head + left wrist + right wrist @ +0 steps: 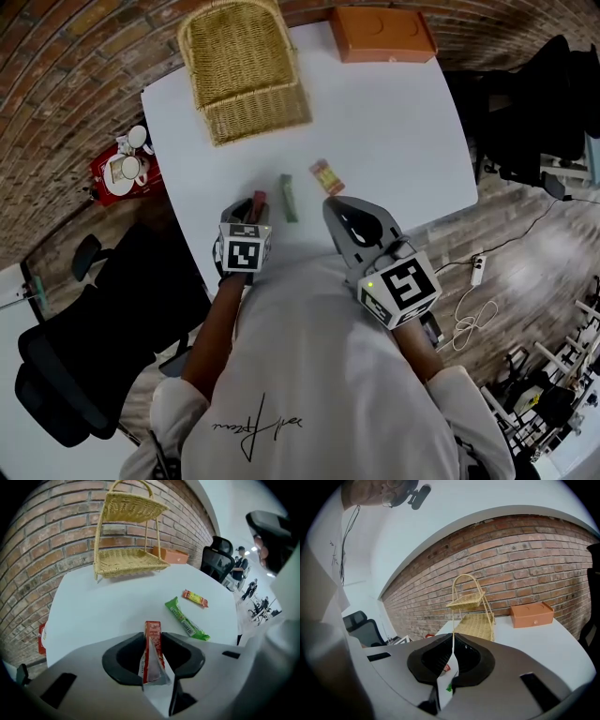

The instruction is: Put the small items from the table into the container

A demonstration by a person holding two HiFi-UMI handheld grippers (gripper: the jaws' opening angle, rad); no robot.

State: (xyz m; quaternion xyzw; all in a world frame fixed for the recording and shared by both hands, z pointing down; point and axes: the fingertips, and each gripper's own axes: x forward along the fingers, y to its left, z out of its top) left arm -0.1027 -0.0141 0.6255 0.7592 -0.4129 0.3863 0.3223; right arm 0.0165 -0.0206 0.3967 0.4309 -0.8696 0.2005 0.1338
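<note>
Wicker basket (258, 117) stands by the far left corner of the white table (394, 141). Nr the near edge, the left gripper (152, 631) tilts down, jaws closed onto a red sachet (152, 645) resting on the table. Just right of it lies a green packet (289, 199), then a small orange-yellow packet (326, 176), the two apart. Right gripper (453, 639) hangs over the near edge, jaws shut w/ nothing btwn them. Orange box (382, 35) sits at the far right corner.
</note>
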